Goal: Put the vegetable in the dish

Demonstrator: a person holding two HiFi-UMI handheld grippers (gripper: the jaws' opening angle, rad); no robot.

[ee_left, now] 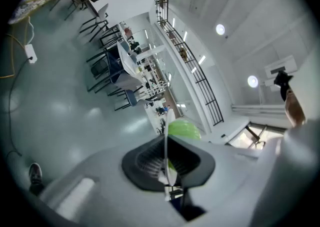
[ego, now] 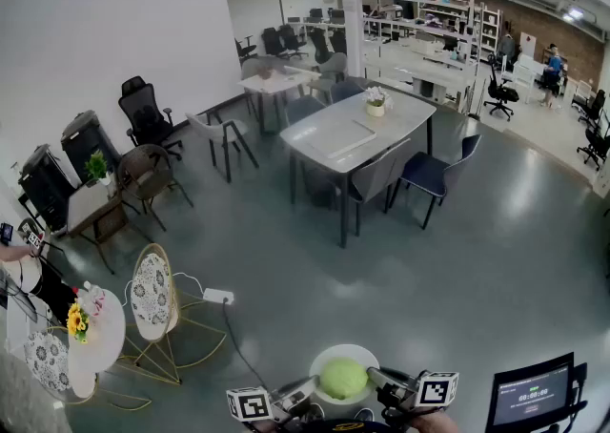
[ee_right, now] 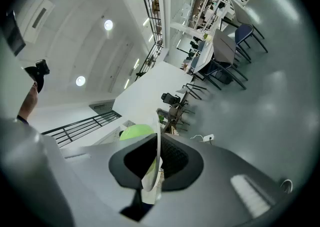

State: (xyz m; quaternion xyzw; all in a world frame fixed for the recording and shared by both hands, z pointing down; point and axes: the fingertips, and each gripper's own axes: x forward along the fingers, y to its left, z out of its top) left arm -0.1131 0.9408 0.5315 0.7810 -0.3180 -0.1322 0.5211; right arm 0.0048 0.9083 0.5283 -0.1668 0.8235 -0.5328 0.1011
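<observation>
1. Vegetable (ego: 343,379), round and pale green, already inside the dish (ego: 358,352). Main step of the task judged as done.
2. Dish not resting on any table: held up in the air over the floor (ego: 477,259), at the near bottom edge of the head view.
3. Left tongs (ee_left: 166,163) closed on the left rim of the dish. Right tongs (ee_right: 153,167) closed on the rim at the opposite side of the dish.
4. Probably left to do: only to set the dish down somewhere and then release the rim. No place for this visible beside the dish.
5. Only in the head view: the whole dish from above, with the vegetable in its middle and both tongs at its rim.
6. Only in the two gripper views: the grip itself. Rim of the dish seen edge-on as a thin white line pinched between the two dark halves of the tongs, with the vegetable bulging green just behind the rim.
7. Not to tell from the gripper views: how the vegetable sits inside the dish. Not to tell from the head view: the contact at the rim.
</observation>
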